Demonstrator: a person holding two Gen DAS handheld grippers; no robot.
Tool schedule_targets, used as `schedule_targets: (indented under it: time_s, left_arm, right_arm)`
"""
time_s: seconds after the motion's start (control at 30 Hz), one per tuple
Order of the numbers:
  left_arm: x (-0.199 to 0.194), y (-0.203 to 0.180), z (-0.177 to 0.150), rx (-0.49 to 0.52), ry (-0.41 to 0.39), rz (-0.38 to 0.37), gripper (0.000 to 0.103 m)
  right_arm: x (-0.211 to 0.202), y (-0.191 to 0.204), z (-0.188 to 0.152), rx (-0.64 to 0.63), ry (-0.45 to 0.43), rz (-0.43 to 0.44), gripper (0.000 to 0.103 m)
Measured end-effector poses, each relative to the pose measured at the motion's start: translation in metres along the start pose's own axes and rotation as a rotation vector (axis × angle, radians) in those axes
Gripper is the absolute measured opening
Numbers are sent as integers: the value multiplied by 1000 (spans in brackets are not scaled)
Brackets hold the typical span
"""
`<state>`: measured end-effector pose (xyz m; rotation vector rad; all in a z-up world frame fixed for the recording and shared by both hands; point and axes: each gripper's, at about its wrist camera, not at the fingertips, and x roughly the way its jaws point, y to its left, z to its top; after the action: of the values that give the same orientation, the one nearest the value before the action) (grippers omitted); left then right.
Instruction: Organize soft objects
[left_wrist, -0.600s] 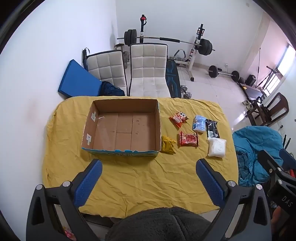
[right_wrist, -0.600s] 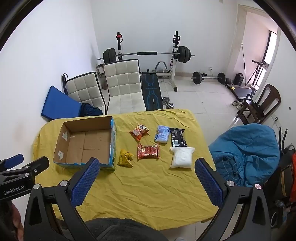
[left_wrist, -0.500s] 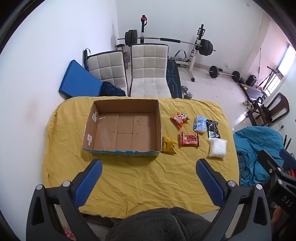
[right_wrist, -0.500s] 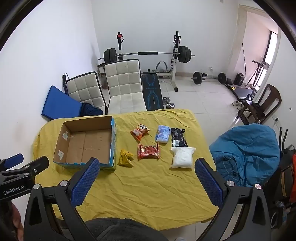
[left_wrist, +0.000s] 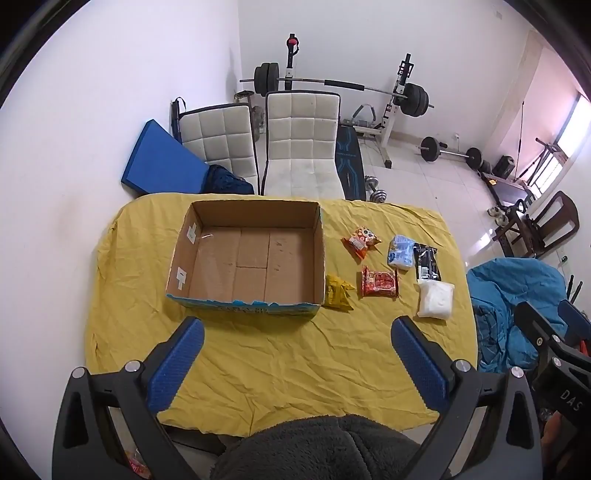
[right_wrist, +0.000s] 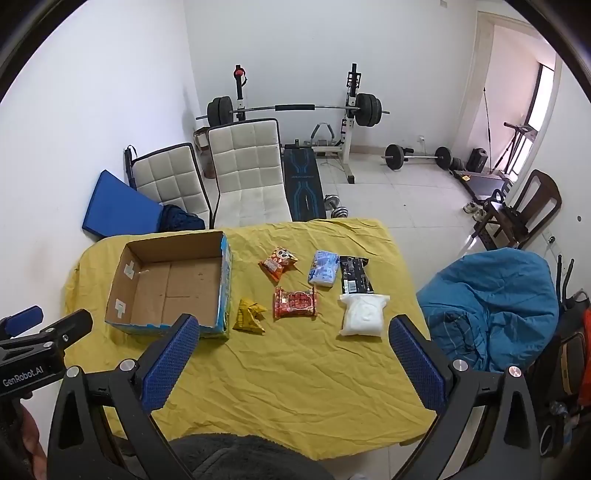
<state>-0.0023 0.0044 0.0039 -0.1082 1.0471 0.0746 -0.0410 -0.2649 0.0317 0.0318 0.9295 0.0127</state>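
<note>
Both grippers, left (left_wrist: 297, 363) and right (right_wrist: 293, 360), spread wide, unloaded, above table (left_wrist: 280, 354); cardboard box (left_wrist: 247, 258) apparently empty; six packets alongside.

Six soft packets (right_wrist: 294, 302) lie by one cardboard box (right_wrist: 173, 284); two white chairs (right_wrist: 245, 173) stand behind.

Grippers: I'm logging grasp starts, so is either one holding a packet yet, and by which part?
Nothing is held. The left gripper and right gripper are both open above the yellow cloth.
</note>
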Motion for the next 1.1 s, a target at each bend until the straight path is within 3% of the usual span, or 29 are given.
schedule_targets:
  time_s: [1.1]
  left_arm:
    - [0,6,3,-4,-30,16,103]
  right_arm:
    - [-1,7,7,-15,-16,-10,103]
